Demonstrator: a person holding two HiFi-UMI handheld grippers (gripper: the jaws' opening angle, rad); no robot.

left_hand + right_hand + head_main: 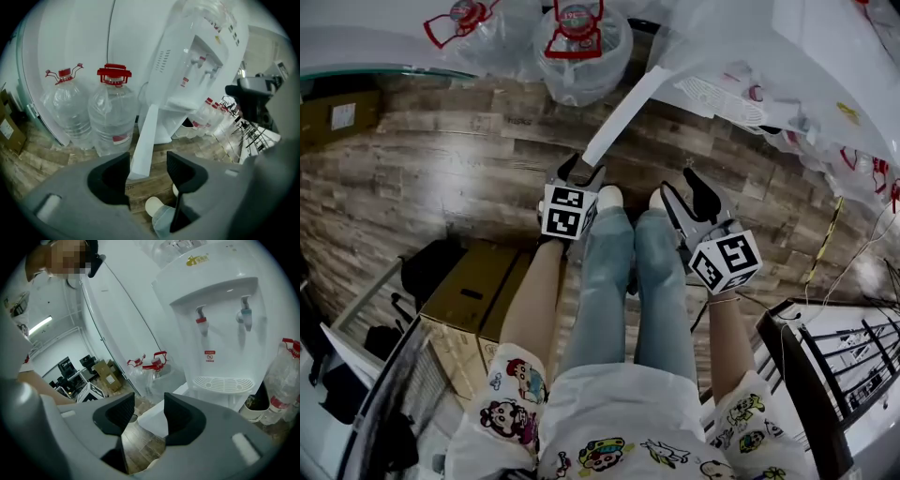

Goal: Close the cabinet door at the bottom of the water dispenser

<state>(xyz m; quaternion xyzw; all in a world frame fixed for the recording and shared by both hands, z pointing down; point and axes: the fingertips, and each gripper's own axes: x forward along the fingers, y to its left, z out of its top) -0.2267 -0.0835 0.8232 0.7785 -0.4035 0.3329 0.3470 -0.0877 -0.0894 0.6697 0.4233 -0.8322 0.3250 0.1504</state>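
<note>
Between left tool's (149,161) spread jaws, its view shows the door (145,136); right tool (149,404) spread.

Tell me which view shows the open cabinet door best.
Left gripper view: the cabinet door stands out from the dispenser, centred. Head view shows only its top edge; right gripper view only a corner.

Bottles (110,117) left of cabinet door (143,140)

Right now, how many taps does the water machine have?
2, side by side above the drip tray: a red tap and, to its right, a blue tap.
</note>
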